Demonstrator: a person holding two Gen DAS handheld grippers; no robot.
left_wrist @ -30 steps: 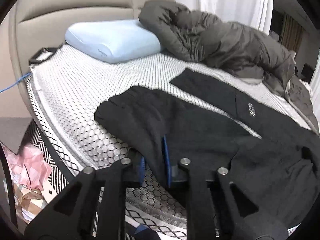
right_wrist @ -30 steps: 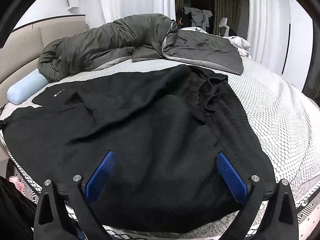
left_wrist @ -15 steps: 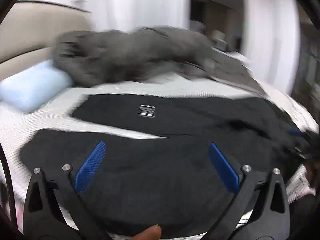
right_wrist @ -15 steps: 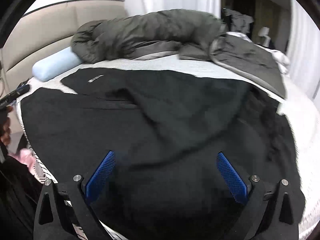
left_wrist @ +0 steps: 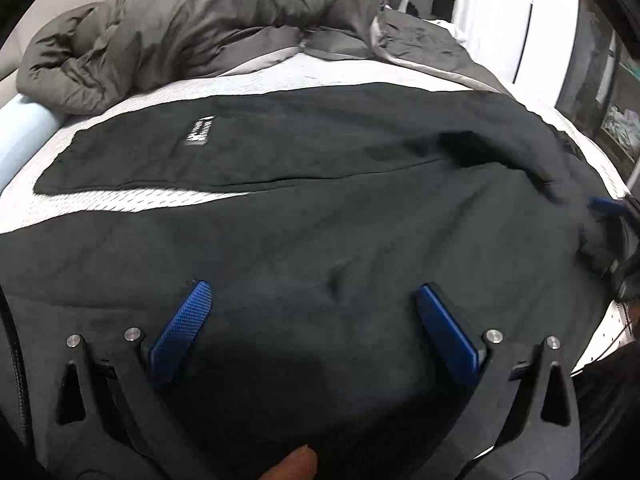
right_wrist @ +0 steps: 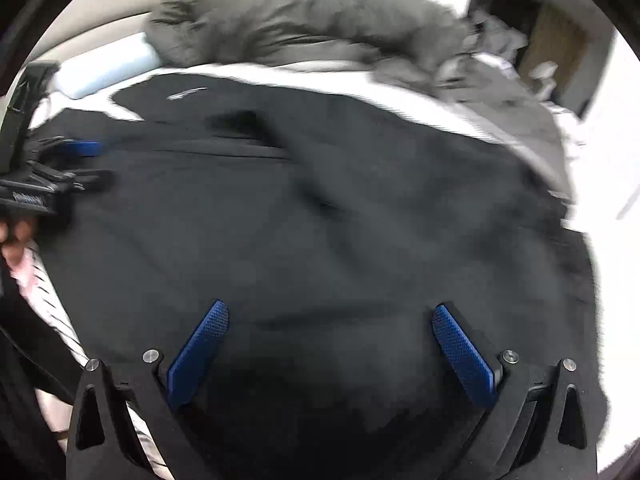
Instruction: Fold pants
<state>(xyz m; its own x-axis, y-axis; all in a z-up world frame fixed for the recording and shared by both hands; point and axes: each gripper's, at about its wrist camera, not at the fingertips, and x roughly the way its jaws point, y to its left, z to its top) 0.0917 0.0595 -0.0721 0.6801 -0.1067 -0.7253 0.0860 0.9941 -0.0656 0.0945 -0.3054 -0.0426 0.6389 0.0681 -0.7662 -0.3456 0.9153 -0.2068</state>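
Lying spread out flat on the bed (left_wrist: 280, 76), the black pants (left_wrist: 320, 208) cover most of the white mattress, with a small white label (left_wrist: 200, 130) on the far leg. The left claw (left_wrist: 312, 322) hangs over the near part of the cloth, its blue pads wide apart and nothing between them. The right claw (right_wrist: 330, 346) stands just as wide over the cloth further along, empty too. Both point steeply down at the pants. Behind them a grey duvet (left_wrist: 192, 28) is bunched beside a pale blue pillow (right_wrist: 106, 70).
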